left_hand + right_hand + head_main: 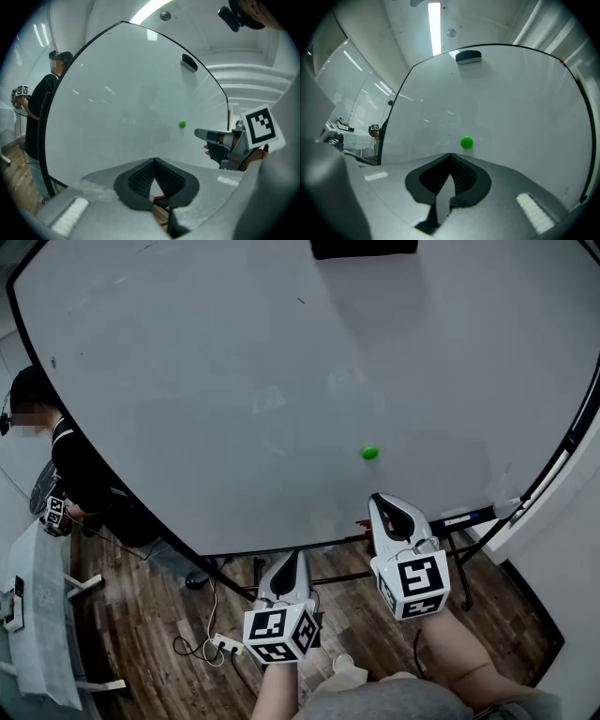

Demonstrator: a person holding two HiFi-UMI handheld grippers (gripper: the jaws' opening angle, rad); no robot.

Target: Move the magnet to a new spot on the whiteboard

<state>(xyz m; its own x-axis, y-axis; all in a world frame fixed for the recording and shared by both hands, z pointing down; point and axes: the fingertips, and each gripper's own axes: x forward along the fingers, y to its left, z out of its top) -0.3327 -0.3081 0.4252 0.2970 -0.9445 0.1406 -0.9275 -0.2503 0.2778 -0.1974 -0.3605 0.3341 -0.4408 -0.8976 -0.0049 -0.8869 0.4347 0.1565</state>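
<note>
Tongs on both sides are closed right now. The left tongs (153,160) are pinched tip to tip with nothing between them, and they hang low, below the bottom edge of the whiteboard (234,381) and over the wood floor (141,615). The right tongs (450,155) are shut as well and empty. They're held higher than the left pair and point up at the lower right part of the board.

The magnet (369,453) is a small round green thing stuck on the whiteboard, in its lower right area. It sits just above the tip of the right tongs with a clear gap, so they aren't touching. From the right gripper view it's a touch right of where the tips point. The left tongs are well apart from it.

Other stuff: a black eraser (468,56) is parked at the top edge of the board, well away from the magnet. The rest of the board looks pretty much blank apart from faint smudges. A person in black (84,474) stands at the board's left edge with a marker cube (54,512) down by their hand. A power strip (228,645) lies on the floor under the board, with its cable looped beside it.
</note>
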